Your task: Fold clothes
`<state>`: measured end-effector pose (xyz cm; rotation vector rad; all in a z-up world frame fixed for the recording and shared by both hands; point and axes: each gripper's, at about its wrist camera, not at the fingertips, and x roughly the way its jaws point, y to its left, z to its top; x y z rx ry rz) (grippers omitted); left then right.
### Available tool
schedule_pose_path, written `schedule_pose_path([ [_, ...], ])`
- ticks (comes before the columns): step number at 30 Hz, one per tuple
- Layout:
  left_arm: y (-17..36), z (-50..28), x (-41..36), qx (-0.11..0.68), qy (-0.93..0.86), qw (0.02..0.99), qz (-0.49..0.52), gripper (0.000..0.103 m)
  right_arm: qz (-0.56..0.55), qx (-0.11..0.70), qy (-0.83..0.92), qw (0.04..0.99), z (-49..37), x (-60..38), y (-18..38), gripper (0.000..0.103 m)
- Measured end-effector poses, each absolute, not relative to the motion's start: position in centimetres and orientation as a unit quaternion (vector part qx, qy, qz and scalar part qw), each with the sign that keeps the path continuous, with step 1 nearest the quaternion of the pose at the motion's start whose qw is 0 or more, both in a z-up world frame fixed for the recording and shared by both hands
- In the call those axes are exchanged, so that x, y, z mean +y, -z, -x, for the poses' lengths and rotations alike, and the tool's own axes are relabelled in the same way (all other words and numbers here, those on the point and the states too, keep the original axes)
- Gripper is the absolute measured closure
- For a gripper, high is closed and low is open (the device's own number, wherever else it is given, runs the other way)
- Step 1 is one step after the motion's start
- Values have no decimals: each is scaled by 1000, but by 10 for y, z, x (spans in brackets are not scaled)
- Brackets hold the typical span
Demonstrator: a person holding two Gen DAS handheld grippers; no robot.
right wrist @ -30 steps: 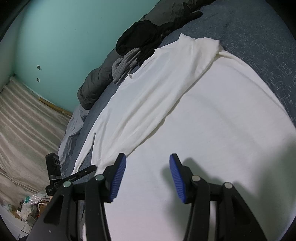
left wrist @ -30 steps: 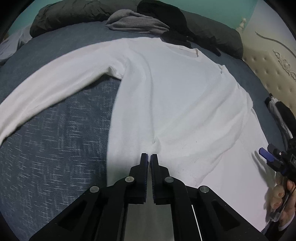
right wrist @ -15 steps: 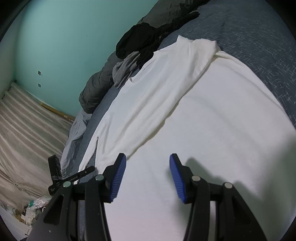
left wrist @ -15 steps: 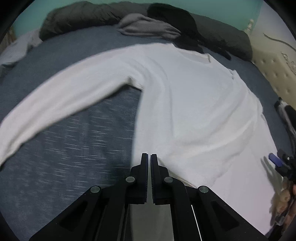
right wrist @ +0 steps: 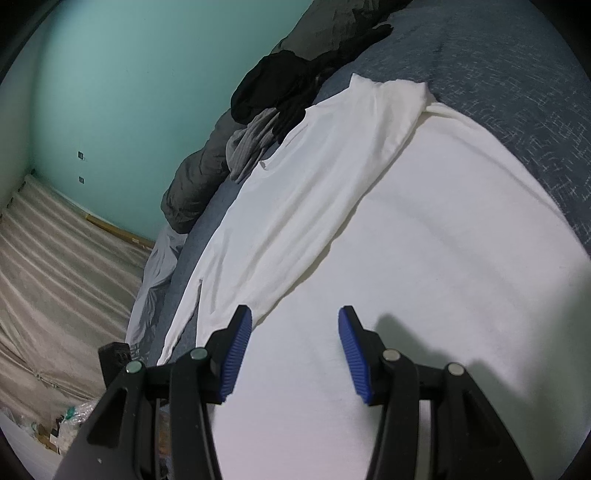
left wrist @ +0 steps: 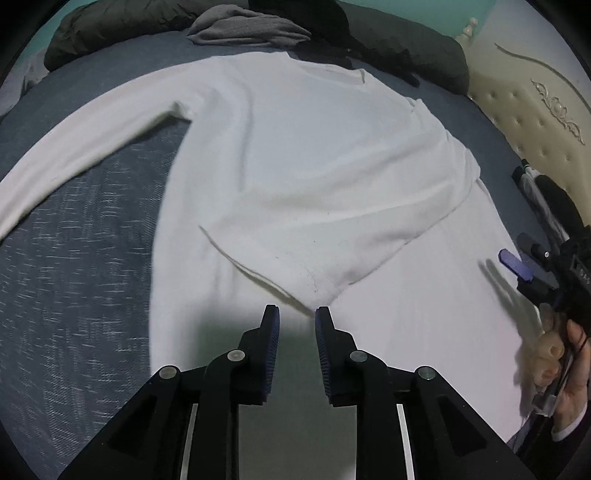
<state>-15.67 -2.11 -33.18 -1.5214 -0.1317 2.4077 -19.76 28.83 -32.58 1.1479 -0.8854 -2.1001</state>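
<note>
A white long-sleeved shirt (left wrist: 314, 147) lies flat on the blue bedspread (left wrist: 74, 258). One sleeve (left wrist: 92, 147) stretches out to the left; the other sleeve (right wrist: 314, 192) is folded over the body, and its cuff (left wrist: 317, 291) ends just ahead of my left gripper (left wrist: 297, 317). That gripper's jaws are opening, with nothing between them. My right gripper (right wrist: 295, 321) hovers open over the shirt's lower part (right wrist: 406, 277), holding nothing. In the left wrist view the right gripper (left wrist: 517, 266) shows at the right edge, held by a hand (left wrist: 554, 354).
Grey and black clothes (left wrist: 251, 26) and a dark quilt (left wrist: 406, 48) are piled along the bed's far edge. A cream tufted headboard (left wrist: 535, 122) stands to the right. Beyond the bed's left side, a striped floor covering (right wrist: 55, 277) meets a teal wall (right wrist: 129, 92).
My left gripper, shut at the folded sleeve's cuff before, has parted its jaws and drawn back from it; the cuff now lies on the shirt. The right gripper has stayed put.
</note>
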Motion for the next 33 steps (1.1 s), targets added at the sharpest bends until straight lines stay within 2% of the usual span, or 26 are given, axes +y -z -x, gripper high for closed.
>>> schedule_pose_path([
  [5,338,165,-16,-38,-836,142,528,82,-431,-334,785,292,199,288,326,53],
  [6,338,165,-16,-37,-837,144,527,86,-432,-334,785,293,200,288,326,53],
  [7,336,166,-17,-38,-836,145,527,99,-432,-334,785,293,200,288,326,53],
  [8,334,166,-18,-38,-836,147,527,101,-431,-334,785,294,200,288,326,53],
  [17,298,174,-36,-86,-835,164,519,101,-432,-335,785,292,199,288,327,53],
  [27,340,192,-56,-182,-784,166,571,101,-434,-339,783,290,200,291,330,53],
  [33,339,180,-55,-211,-762,192,581,101,-434,-339,782,292,200,290,329,53],
])
